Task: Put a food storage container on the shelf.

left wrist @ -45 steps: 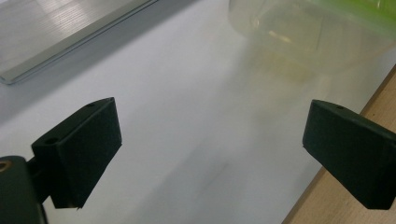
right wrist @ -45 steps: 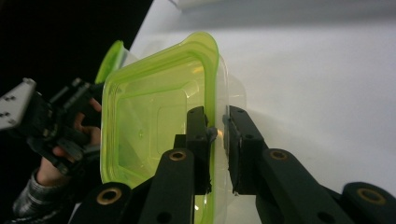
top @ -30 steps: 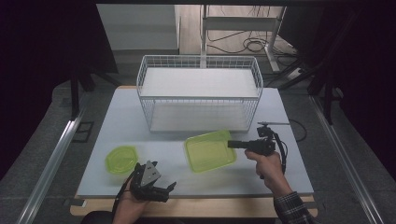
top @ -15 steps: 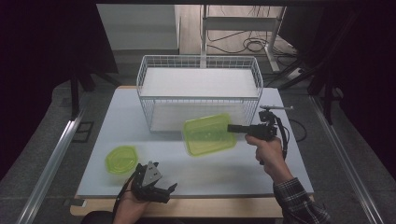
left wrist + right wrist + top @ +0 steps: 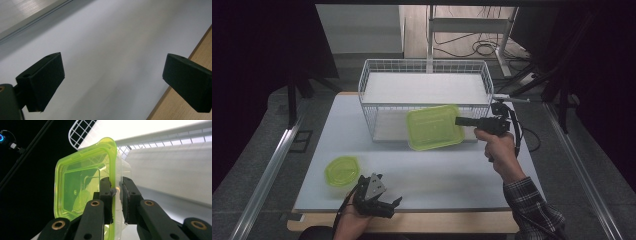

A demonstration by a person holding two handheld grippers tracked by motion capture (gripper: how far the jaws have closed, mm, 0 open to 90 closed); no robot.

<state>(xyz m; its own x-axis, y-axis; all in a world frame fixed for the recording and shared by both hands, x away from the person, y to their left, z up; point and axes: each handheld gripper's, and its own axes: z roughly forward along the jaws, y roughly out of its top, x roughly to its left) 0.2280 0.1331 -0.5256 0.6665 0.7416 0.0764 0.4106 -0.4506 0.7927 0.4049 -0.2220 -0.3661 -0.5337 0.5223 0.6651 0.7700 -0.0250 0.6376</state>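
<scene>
A square green-lidded clear container (image 5: 434, 127) hangs in the air in front of the white wire basket (image 5: 426, 75), level with its front wall. My right gripper (image 5: 460, 120) is shut on the container's right rim. In the right gripper view the two jaws pinch the green rim and clear wall of the container (image 5: 82, 187) at the right gripper (image 5: 117, 192). A smaller round green container (image 5: 342, 171) sits on the white table top at the front left. My left gripper (image 5: 389, 206) rests open at the table's front edge, its jaws wide apart over the bare top (image 5: 112, 50).
The wire basket stands at the back middle of the white table (image 5: 452, 175). A wooden strip (image 5: 412, 222) edges the table's front. Metal rails (image 5: 267, 175) run along both sides. Cables and table legs lie on the floor behind.
My right gripper has lifted the square container off the table and carried it up and back toward the basket. The left gripper has stayed in place.
</scene>
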